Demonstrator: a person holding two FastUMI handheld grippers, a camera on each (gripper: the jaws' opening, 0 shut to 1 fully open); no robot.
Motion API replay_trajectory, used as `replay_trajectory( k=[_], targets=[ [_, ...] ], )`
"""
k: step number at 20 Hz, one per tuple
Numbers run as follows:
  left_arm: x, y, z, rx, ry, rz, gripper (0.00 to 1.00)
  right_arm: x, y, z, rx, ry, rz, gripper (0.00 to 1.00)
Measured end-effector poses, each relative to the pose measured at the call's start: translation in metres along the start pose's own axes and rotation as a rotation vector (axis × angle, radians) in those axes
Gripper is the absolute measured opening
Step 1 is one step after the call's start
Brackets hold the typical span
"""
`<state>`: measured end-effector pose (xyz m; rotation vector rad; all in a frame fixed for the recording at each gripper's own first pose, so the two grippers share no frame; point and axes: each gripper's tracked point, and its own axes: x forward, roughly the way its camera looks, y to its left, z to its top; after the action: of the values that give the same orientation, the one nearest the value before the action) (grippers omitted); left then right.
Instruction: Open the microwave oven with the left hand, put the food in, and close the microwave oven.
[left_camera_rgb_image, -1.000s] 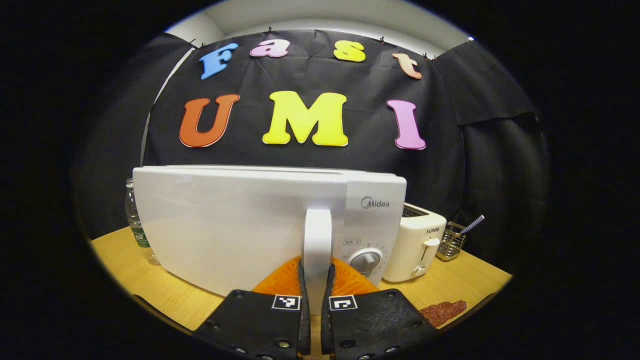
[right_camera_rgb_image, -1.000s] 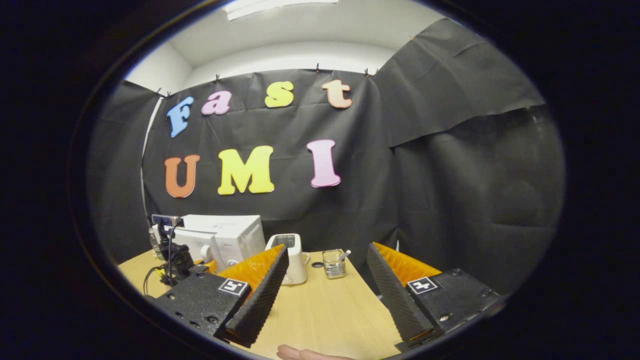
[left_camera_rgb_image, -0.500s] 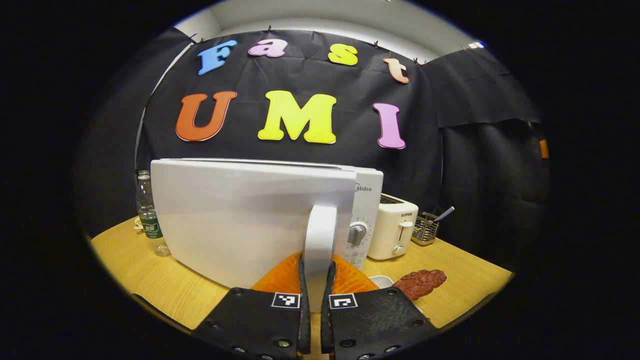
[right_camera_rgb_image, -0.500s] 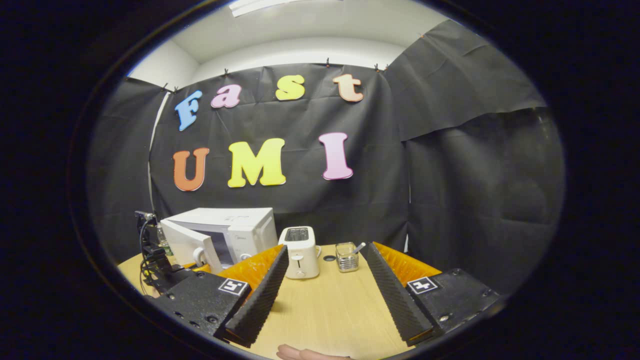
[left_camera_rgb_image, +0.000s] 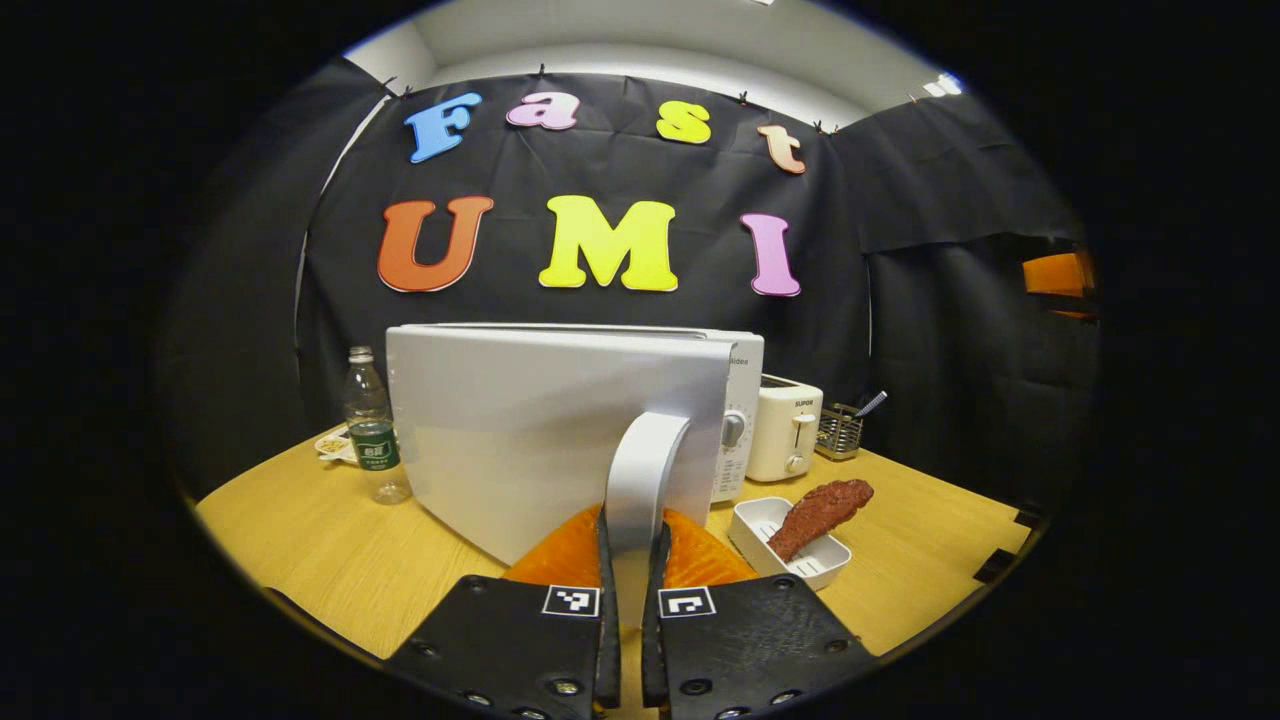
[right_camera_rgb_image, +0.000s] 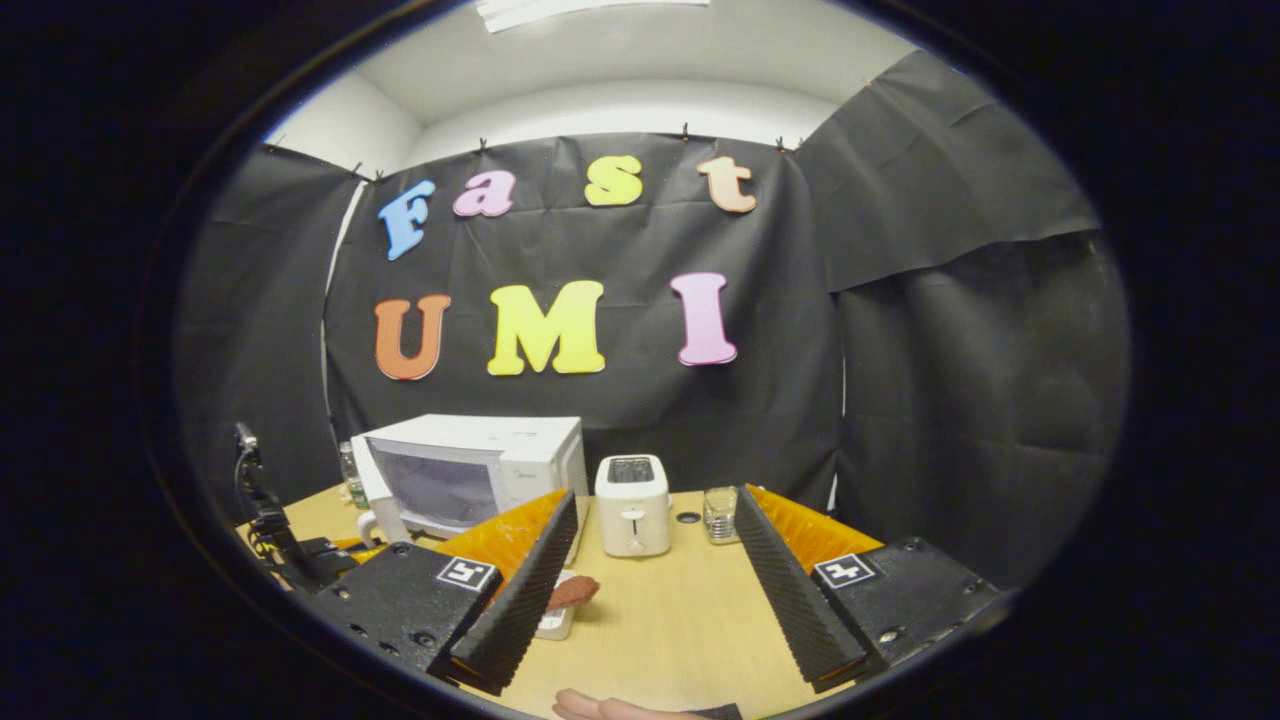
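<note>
Left gripper view: left gripper (left_camera_rgb_image: 630, 610) pinching the curved white door handle (left_camera_rgb_image: 640, 470) of the boxy white microwave oven (left_camera_rgb_image: 560, 420), both fingers pressed against its sides. Door swung partly out from the cabinet, its blank white face turned toward the camera, control panel with dial (left_camera_rgb_image: 733, 428) showing past its right edge. Food to the right on the wooden table (left_camera_rgb_image: 330, 560): a dark red-brown meat-like piece (left_camera_rgb_image: 818, 506) propped in a small white rectangular tray (left_camera_rgb_image: 790, 550), near the microwave's front right corner. Farther right, a cream toaster (left_camera_rgb_image: 783, 430) and a wire basket (left_camera_rgb_image: 838, 432); on the far left, a clear plastic bottle (left_camera_rgb_image: 372, 440).

Right gripper view: right gripper (right_camera_rgb_image: 650, 590) hovering over the table with jaws spread wide and nothing between them, well apart from the microwave.

Step in hand, judging from the door angle: opening, not finished. Next move likely calls for drawing the handle farther along its arc until the cavity is clear, then letting go, with the open right gripper brought down to the tray.
</note>
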<state>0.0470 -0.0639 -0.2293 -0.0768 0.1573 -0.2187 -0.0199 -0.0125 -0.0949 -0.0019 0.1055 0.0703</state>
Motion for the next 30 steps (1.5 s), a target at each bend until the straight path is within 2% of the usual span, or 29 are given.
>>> replay_trajectory(
  k=[1, 2, 5, 10, 11, 12, 13, 14, 16, 17, 20, 22, 23, 24, 25, 26, 27, 28, 29, 30],
  targets=[
    [-0.009, 0.008, -0.003, 0.002, 0.008, 0.005, 0.07, 0.000, 0.007, -0.003, 0.002, 0.008, 0.014, 0.90],
    [-0.019, 0.018, -0.004, 0.004, 0.013, 0.012, 0.07, -0.001, 0.014, -0.003, 0.009, 0.014, 0.028, 1.00],
    [-0.046, 0.048, -0.007, 0.012, 0.025, 0.045, 0.10, -0.003, 0.031, -0.007, 0.025, 0.022, 0.064, 1.00],
    [-0.085, 0.123, -0.012, 0.016, 0.037, 0.193, 0.09, -0.010, 0.054, -0.009, 0.002, 0.031, 0.095, 1.00],
    [-0.092, 0.136, -0.013, -0.010, 0.033, 0.216, 0.13, -0.012, 0.058, -0.009, -0.003, 0.031, 0.102, 1.00],
    [-0.100, 0.152, -0.012, -0.039, 0.030, 0.259, 0.14, -0.013, 0.062, -0.011, -0.007, 0.030, 0.109, 0.91],
    [-0.108, 0.175, -0.016, -0.067, 0.031, 0.300, 0.14, -0.015, 0.066, -0.013, -0.012, 0.031, 0.115, 1.00],
    [-0.112, 0.181, -0.024, -0.092, 0.052, 0.299, 0.34, -0.015, 0.069, -0.014, -0.017, 0.032, 0.121, 1.00],
    [-0.132, 0.183, -0.022, -0.086, 0.051, 0.312, 0.85, -0.015, 0.074, -0.018, -0.031, 0.039, 0.128, 1.00],
    [-0.129, 0.193, -0.014, -0.052, 0.016, 0.311, 0.98, -0.015, 0.076, -0.021, -0.039, 0.042, 0.131, 1.00],
    [-0.132, 0.193, -0.019, -0.044, 0.024, 0.239, 0.98, -0.012, 0.078, -0.029, -0.048, 0.061, 0.131, 1.00],
    [-0.145, 0.204, -0.013, -0.111, -0.006, 0.230, 0.97, -0.011, 0.081, -0.033, -0.053, 0.072, 0.136, 1.00],
    [-0.152, 0.214, -0.010, -0.129, -0.024, 0.254, 0.97, -0.010, 0.081, -0.034, -0.055, 0.074, 0.137, 1.00],
    [-0.160, 0.228, -0.006, -0.135, -0.038, 0.291, 0.88, -0.010, 0.081, -0.034, -0.056, 0.075, 0.137, 1.00],
    [-0.169, 0.240, -0.003, -0.140, -0.044, 0.335, 0.87, -0.008, 0.082, -0.035, -0.058, 0.076, 0.139, 1.00],
    [-0.177, 0.244, 0.000, -0.151, -0.043, 0.354, 0.96, -0.007, 0.083, -0.038, -0.063, 0.082, 0.141, 1.00],
    [-0.184, 0.242, 0.005, -0.159, -0.049, 0.356, 0.81, -0.006, 0.084, -0.041, -0.066, 0.088, 0.146, 1.00],
    [-0.190, 0.242, 0.015, -0.153, -0.063, 0.369, 0.94, -0.004, 0.085, -0.043, -0.068, 0.096, 0.152, 1.00],
    [-0.196, 0.242, 0.022, -0.142, -0.064, 0.382, 0.94, -0.003, 0.086, -0.048, -0.073, 0.107, 0.159, 1.00],
    [-0.202, 0.236, 0.027, -0.120, -0.062, 0.386, 0.81, -0.001, 0.086, -0.050, -0.079, 0.117, 0.165, 1.00]
  ],
)
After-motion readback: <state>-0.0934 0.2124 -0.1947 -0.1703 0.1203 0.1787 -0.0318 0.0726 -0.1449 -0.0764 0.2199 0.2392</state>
